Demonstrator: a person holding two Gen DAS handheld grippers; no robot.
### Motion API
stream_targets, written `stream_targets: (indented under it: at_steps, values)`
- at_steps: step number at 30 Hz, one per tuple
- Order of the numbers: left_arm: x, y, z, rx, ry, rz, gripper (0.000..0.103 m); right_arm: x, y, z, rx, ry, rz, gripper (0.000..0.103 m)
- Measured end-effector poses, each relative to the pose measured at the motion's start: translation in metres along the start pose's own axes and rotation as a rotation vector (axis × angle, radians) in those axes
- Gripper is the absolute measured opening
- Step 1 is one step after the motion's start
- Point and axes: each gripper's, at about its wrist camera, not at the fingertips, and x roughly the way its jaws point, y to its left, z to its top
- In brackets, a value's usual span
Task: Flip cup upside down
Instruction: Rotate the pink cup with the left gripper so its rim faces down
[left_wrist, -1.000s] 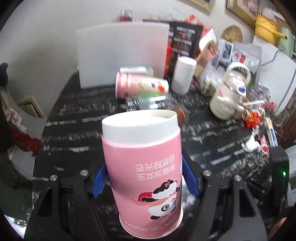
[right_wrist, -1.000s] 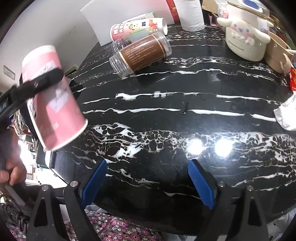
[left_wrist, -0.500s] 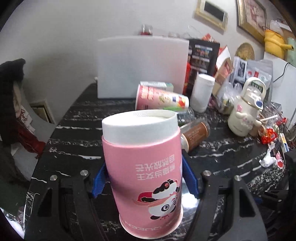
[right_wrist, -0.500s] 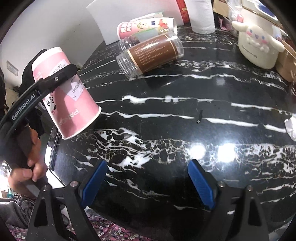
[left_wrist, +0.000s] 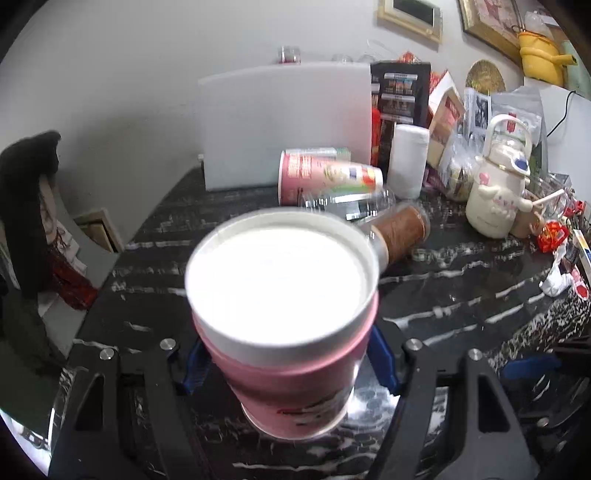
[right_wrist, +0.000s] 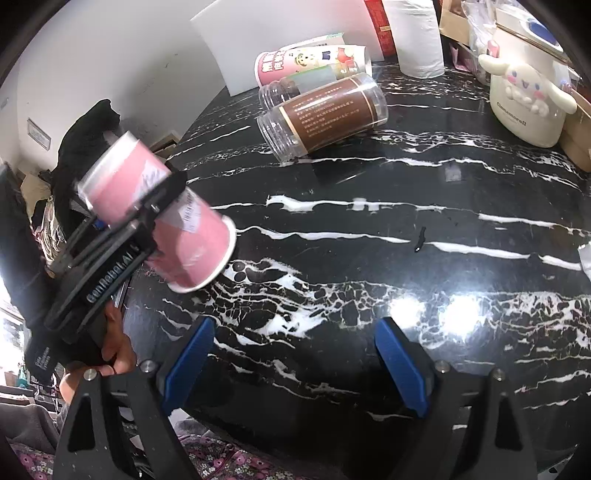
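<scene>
Left wrist view: my left gripper (left_wrist: 286, 363) is clamped on the pink cup (left_wrist: 284, 332), blue pads pressing its sides at nine and three o'clock. The cup's white base faces the lens and its open rim points down toward the black marble table (left_wrist: 461, 291). From the right wrist view the same cup (right_wrist: 162, 214) sits at nine o'clock, tilted, rim low and to the right, close over the table edge; whether it touches the stone I cannot tell. My left gripper (right_wrist: 147, 218) crosses the cup's middle there. My right gripper (right_wrist: 295, 369) stands with its jaws spread wide, nothing between them, above the table (right_wrist: 369, 258). At twelve o'clock lie a brown-labelled jar (right_wrist: 325, 116) and a printed paper cup (right_wrist: 310, 61) on their sides; a white paper roll (right_wrist: 415, 37) stands behind, and a cream character kettle (right_wrist: 528, 99) stands at two o'clock.
</scene>
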Motion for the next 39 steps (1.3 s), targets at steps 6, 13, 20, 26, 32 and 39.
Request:
stream_targets:
  at_steps: [6, 13, 20, 26, 32, 39]
  values:
    - [-0.004, 0.001, 0.000, -0.006, 0.040, 0.001, 0.070, -0.003, -0.002, -0.002, 0.009, -0.005, 0.000, 0.090]
    - [-0.004, 0.002, 0.000, -0.006, 0.097, 0.002, 0.070, -0.003, -0.001, -0.005, 0.010, -0.004, 0.004, 0.090]
    - [0.004, 0.009, 0.001, -0.045, 0.176, -0.026, 0.071, -0.006, 0.002, -0.005, 0.004, -0.014, 0.002, 0.090]
    - [0.005, 0.010, 0.003, -0.048, 0.198, -0.031, 0.071, -0.007, 0.006, -0.006, -0.003, -0.016, -0.003, 0.090]
    - [0.002, 0.015, 0.008, -0.069, 0.197, -0.004, 0.072, -0.011, 0.010, -0.006, -0.015, -0.034, -0.010, 0.090]
    - [-0.015, 0.016, 0.024, -0.044, 0.161, 0.014, 0.083, -0.018, 0.014, -0.003, -0.021, -0.054, -0.015, 0.090]
